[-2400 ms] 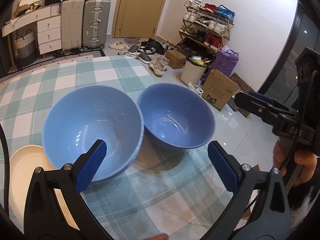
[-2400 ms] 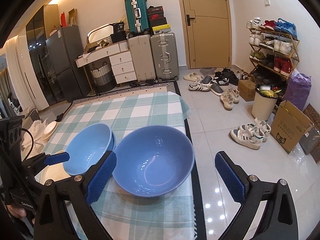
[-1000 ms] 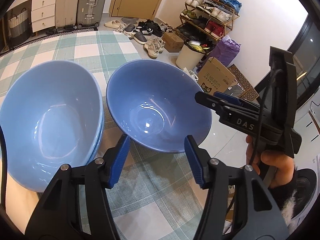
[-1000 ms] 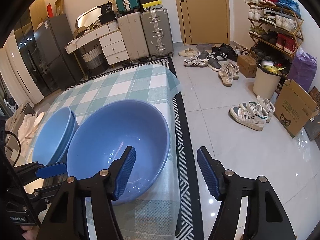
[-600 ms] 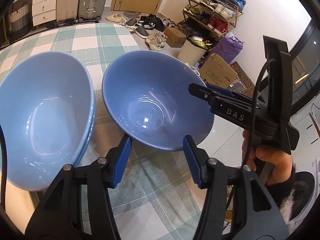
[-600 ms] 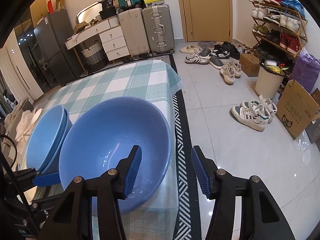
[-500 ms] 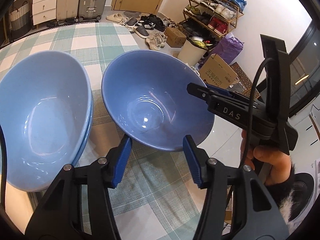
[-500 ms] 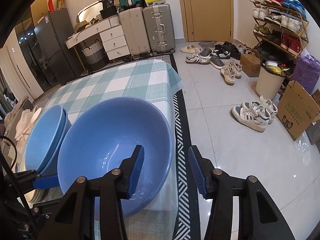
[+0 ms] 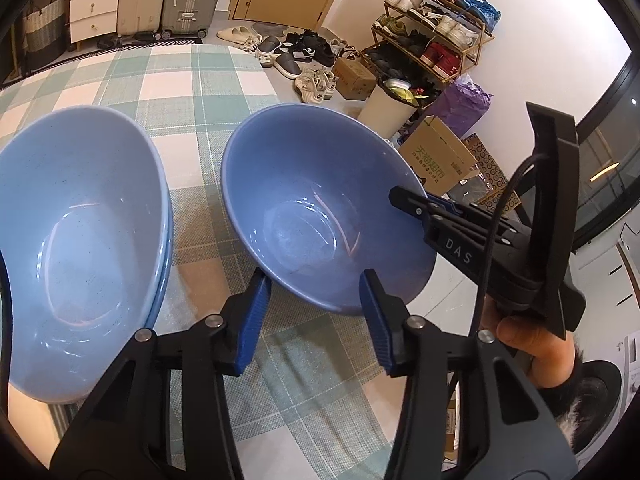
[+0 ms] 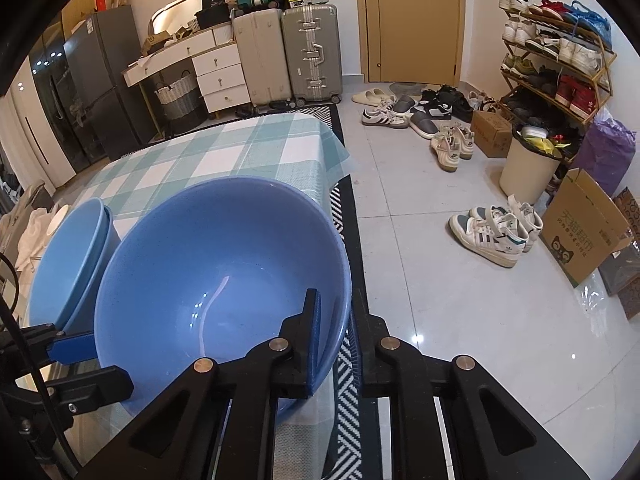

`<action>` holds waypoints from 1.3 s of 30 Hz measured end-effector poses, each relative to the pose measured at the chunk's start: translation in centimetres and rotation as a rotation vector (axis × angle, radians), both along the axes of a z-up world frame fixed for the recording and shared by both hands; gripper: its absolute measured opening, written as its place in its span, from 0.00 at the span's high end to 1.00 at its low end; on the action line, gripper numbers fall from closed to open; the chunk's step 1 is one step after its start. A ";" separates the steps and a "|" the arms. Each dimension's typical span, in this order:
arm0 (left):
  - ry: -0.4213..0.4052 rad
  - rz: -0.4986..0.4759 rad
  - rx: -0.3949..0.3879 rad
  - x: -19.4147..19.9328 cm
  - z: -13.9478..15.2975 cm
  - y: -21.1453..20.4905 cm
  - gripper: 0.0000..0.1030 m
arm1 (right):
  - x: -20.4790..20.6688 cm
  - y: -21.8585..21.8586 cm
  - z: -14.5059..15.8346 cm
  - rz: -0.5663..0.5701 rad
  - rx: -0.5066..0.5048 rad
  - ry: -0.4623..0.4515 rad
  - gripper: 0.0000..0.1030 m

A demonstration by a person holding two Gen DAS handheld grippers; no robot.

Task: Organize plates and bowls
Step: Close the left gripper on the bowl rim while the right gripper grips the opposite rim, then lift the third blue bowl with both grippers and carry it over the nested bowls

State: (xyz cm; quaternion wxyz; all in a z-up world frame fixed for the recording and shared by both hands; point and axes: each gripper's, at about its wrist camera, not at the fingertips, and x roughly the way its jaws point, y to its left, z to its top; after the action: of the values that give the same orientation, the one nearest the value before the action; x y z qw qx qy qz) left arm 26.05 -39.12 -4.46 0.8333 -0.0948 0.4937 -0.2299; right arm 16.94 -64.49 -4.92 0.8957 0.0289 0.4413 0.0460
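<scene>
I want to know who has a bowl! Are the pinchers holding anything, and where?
The right gripper pinches the single blue ceramic bowl by its rim. The left gripper is closing, holding nothing.

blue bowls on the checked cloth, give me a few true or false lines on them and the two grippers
1. The right gripper pinches the single bowl's rim. True.
2. The left gripper is clamped on that bowl. False: its jaws are closing, and its pads do not press on the bowl.
3. The other bowls sit nested. True.
4. The single bowl holds soup. False: it is empty.
5. The tablecloth is plain red. False: green and white check.
</scene>
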 end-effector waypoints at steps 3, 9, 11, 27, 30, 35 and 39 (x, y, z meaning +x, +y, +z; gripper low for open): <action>-0.003 0.012 0.010 0.6 -0.3 -0.1 0.66 | -0.1 -0.2 0.0 -0.006 -0.005 -0.001 0.87; -0.008 0.020 0.010 1.6 -1.1 0.0 0.68 | -0.2 -0.6 -0.1 -0.010 -0.010 0.002 0.87; -0.015 0.019 0.011 1.6 -1.1 -0.1 0.70 | -0.3 -0.7 0.0 -0.013 -0.009 0.003 0.87; -0.056 -0.017 0.048 1.1 -1.0 -0.5 0.74 | -1.9 -0.7 1.2 -0.032 -0.022 -0.015 0.87; -0.063 -0.026 0.051 0.8 -0.8 -0.5 0.73 | -2.4 -0.7 1.5 -0.037 -0.026 -0.019 0.87; -0.090 -0.043 0.049 0.2 0.0 -0.3 0.73 | -3.3 -0.5 2.5 -0.046 -0.034 -0.035 0.87; -0.114 -0.053 0.048 -0.7 1.0 0.0 0.73 | -4.2 -0.2 3.6 -0.050 -0.044 -0.054 0.87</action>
State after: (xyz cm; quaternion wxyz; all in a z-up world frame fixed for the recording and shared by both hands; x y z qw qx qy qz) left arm 25.39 -39.09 -3.46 0.8556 -0.0485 0.4532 -0.2452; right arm 12.71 -64.69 -1.29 0.9086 0.0193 0.4169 0.0146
